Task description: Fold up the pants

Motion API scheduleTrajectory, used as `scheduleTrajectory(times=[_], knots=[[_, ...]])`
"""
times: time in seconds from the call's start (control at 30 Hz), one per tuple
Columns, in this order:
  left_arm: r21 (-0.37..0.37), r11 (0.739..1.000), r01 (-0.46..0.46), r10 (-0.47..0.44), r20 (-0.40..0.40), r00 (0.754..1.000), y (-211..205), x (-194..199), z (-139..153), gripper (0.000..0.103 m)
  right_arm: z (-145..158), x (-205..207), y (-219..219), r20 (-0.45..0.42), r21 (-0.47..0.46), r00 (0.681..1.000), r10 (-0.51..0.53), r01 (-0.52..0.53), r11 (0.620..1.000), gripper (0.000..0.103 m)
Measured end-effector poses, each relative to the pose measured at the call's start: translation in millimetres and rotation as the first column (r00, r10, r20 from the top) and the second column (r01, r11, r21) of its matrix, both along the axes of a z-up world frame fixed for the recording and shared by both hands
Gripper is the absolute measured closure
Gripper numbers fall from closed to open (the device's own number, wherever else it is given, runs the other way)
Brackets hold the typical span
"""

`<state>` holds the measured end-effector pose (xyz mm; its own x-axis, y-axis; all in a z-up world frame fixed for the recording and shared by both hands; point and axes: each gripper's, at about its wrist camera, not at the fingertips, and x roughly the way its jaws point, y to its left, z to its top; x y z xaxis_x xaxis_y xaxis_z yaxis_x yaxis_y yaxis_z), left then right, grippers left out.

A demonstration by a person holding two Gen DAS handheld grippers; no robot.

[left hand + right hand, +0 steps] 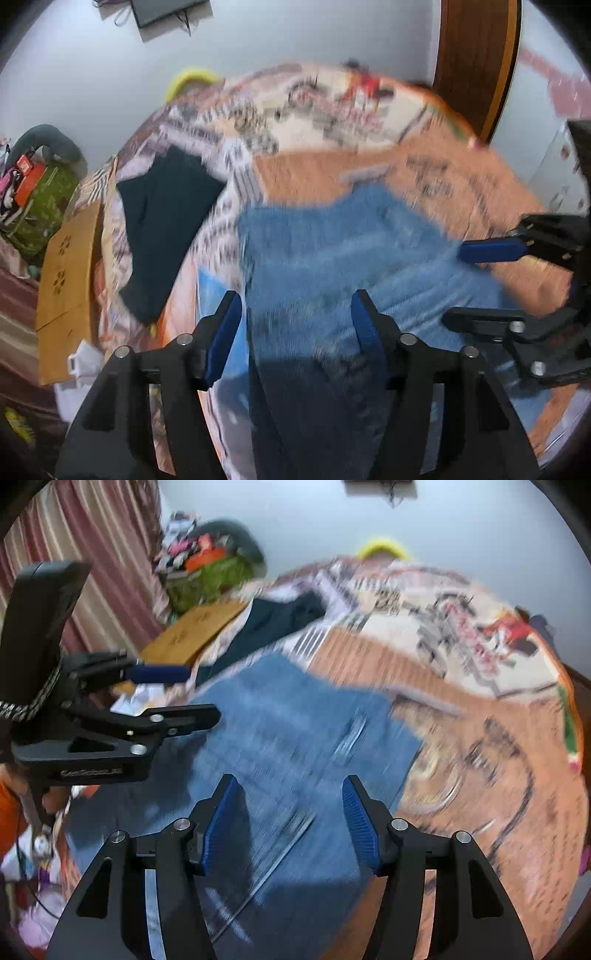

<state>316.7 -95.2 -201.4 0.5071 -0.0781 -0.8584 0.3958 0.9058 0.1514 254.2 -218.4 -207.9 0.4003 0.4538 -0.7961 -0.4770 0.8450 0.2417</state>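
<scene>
1. Blue denim pants (332,258), folded flat on orange/white patterned bedspread (443,177), mid-bed.
2. Left gripper (295,321): blue-padded fingers wide apart, nothing held, above pants' near edge.
3. Right gripper (291,808): fingers wide apart too, empty, over pants.
4. Dark navy garment (162,221) lies apart on bed w/ tan cardboard sheet (66,273) beside.
5. Both views motion-blurred.

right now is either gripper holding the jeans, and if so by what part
Nothing is held. The left gripper and the right gripper both stand open above the blue jeans, which lie flat on the bed, with no cloth between their pads.
</scene>
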Motion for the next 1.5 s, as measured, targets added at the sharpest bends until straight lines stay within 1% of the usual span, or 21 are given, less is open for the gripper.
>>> scheduleTrajectory(times=[0.03, 0.07, 0.13, 0.2, 0.3, 0.4, 0.47, 0.6, 0.63, 0.7, 0.73, 0.83, 0.9, 0.97, 1.07, 1.13, 1.2, 1.3, 1.37, 1.43, 1.5], knots=[[0.009, 1.000, 0.004, -0.004, -0.004, 1.000, 1.5, -4.3, -6.2, 0.038, -4.2, -5.7, -2.7, 0.012, 0.013, 1.000, -0.013, 0.013, 1.000, 0.048], [0.009, 1.000, 0.008, -0.008, 0.013, 1.000, 4.5, -9.9, -9.6, 0.038, -4.9, -10.6, -5.2, 0.025, 0.021, 0.999, -0.019, 0.019, 1.000, 0.048], [0.017, 1.000, 0.015, -0.015, 0.045, 0.999, 9.9, -22.3, -7.5, 0.033, -2.5, -20.6, -8.4, 0.055, 0.000, 0.998, -0.016, 0.016, 1.000, 0.047], [0.004, 1.000, 0.019, -0.019, 0.056, 0.998, 15.1, -31.9, -4.6, 0.033, -2.0, -27.3, -13.2, 0.060, -0.013, 0.998, -0.020, 0.021, 1.000, 0.041], [-0.024, 1.000, 0.016, -0.015, 0.041, 0.999, 23.9, -44.4, -2.3, 0.033, -8.8, -33.9, -30.2, 0.008, 0.034, 0.999, -0.052, 0.051, 0.998, 0.037], [-0.071, 0.997, -0.005, 0.007, 0.032, 0.999, 36.9, -57.7, 1.1, 0.033, -15.7, -42.8, -46.6, -0.053, 0.090, 0.995, -0.080, 0.084, 0.992, 0.037], [-0.087, 0.996, -0.035, 0.036, 0.014, 0.999, 46.4, -66.4, 3.4, 0.031, -18.1, -51.7, -51.7, -0.062, 0.090, 0.993, -0.096, 0.102, 0.991, 0.037], [-0.127, 0.991, -0.048, 0.048, 0.001, 0.999, 61.6, -84.9, 4.3, 0.030, -21.2, -70.2, -62.9, -0.074, 0.109, 0.990, -0.118, 0.125, 0.986, 0.036], [-0.131, 0.990, -0.052, 0.052, -0.003, 0.999, 63.3, -87.2, 4.9, 0.030, -21.5, -73.3, -65.7, -0.075, 0.114, 0.989, -0.125, 0.134, 0.984, 0.036], [-0.122, 0.991, -0.062, 0.061, -0.013, 0.998, 68.3, -91.9, 4.8, 0.025, -21.9, -75.6, -68.3, -0.080, 0.122, 0.988, -0.135, 0.144, 0.982, 0.036], [-0.130, 0.989, -0.063, 0.061, -0.021, 0.998, 71.4, -94.5, 3.9, 0.025, -21.4, -76.2, -68.2, -0.081, 0.123, 0.987, -0.138, 0.148, 0.981, 0.036], [-0.176, 0.980, -0.089, 0.079, -0.059, 0.995, 79.4, -92.3, 5.1, 0.026, -17.3, -73.4, -65.4, -0.075, 0.105, 0.988, -0.136, 0.143, 0.984, 0.035], [-0.190, 0.976, -0.109, 0.097, -0.072, 0.993, 80.6, -87.6, 9.7, 0.026, -12.6, -70.6, -64.6, -0.064, 0.096, 0.989, -0.136, 0.142, 0.985, 0.035], [-0.189, 0.974, -0.122, 0.114, -0.051, 0.992, 78.4, -81.0, 18.6, 0.026, -5.6, -66.0, -65.5, -0.049, 0.102, 0.987, -0.150, 0.154, 0.983, 0.035], [-0.228, 0.967, -0.113, 0.106, -0.046, 0.993, 73.3, -64.6, 30.8, 0.026, 3.0, -53.9, -68.3, -0.041, 0.144, 0.984, -0.172, 0.177, 0.974, 0.035], [-0.264, 0.957, -0.117, 0.103, -0.066, 0.993, 69.3, -48.5, 35.1, 0.026, 3.5, -45.3, -69.2, -0.045, 0.161, 0.982, -0.186, 0.191, 0.968, 0.032], [-0.292, 0.949, -0.120, 0.095, -0.097, 0.991, 63.7, -31.8, 33.1, 0.026, -0.7, -34.9, -69.1, -0.064, 0.173, 0.979, -0.196, 0.204, 0.964, 0.030], [-0.316, 0.938, -0.141, 0.088, -0.176, 0.980, 58.7, -8.6, 21.2, 0.026, -17.7, -15.4, -67.8, -0.149, 0.203, 0.971, -0.185, 0.213, 0.956, 0.029], [-0.316, 0.927, -0.202, 0.115, -0.271, 0.956, 58.5, 8.3, 4.6, 0.026, -30.7, -6.0, -67.5, -0.209, 0.216, 0.963, -0.173, 0.218, 0.952, 0.029], [-0.331, 0.915, -0.233, 0.116, -0.337, 0.934, 59.3, 16.7, -9.0, 0.026, -40.2, 0.8, -67.9, -0.246, 0.248, 0.956, -0.161, 0.222, 0.943, 0.028], [-0.346, 0.906, -0.243, 0.100, -0.384, 0.918, 58.8, 22.8, -20.6, 0.026, -45.6, 6.3, -71.0, -0.271, 0.278, 0.950, -0.155, 0.232, 0.932, 0.024]])
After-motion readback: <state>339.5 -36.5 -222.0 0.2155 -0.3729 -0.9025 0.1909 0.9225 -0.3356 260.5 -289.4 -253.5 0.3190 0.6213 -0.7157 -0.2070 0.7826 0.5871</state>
